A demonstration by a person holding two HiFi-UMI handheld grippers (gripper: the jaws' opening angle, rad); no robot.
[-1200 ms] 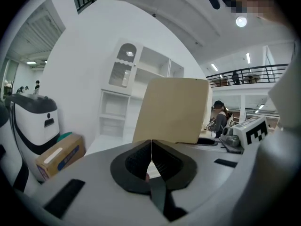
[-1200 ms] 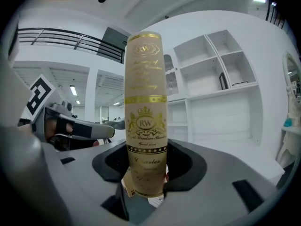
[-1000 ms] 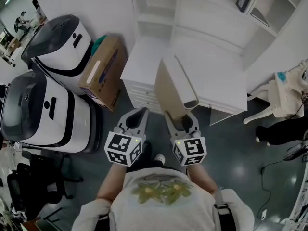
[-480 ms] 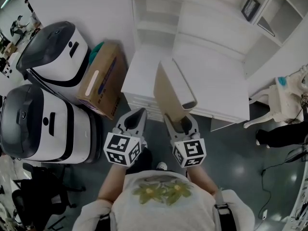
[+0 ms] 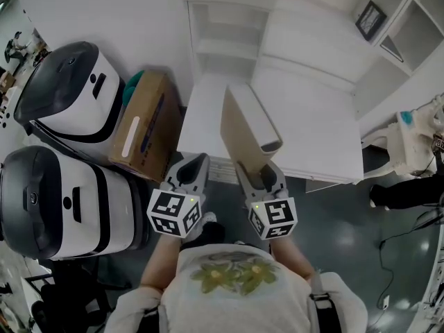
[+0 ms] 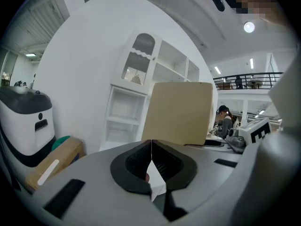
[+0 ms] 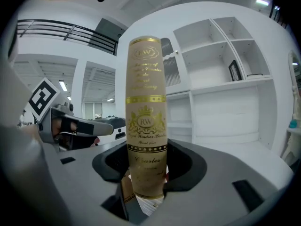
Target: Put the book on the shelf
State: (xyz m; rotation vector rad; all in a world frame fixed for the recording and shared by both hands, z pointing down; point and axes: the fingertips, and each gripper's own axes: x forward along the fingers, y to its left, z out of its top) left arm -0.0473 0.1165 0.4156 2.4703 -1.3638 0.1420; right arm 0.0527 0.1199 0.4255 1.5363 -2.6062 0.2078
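Grip: right gripper [image 7: 146, 175] stayed clamped on the lower end of the book [image 7: 146, 112], its jaws spread by the spine. The left gripper [image 6: 151, 169] had its jaws together and empty.
Change: shelf unit [image 5: 223, 37] had slid lower in the head view, nearer both grippers.
Material: matte tan cover, rounded spine, gilt lettering.
Axis: book stood on end at frame centre, its long axis running from the jaws toward the upper centre.

One book [image 5: 244, 127], two grippers [image 5: 197, 161] [image 5: 258, 173], two machines [image 5: 69, 89] [image 5: 66, 200], one box [image 5: 143, 134]
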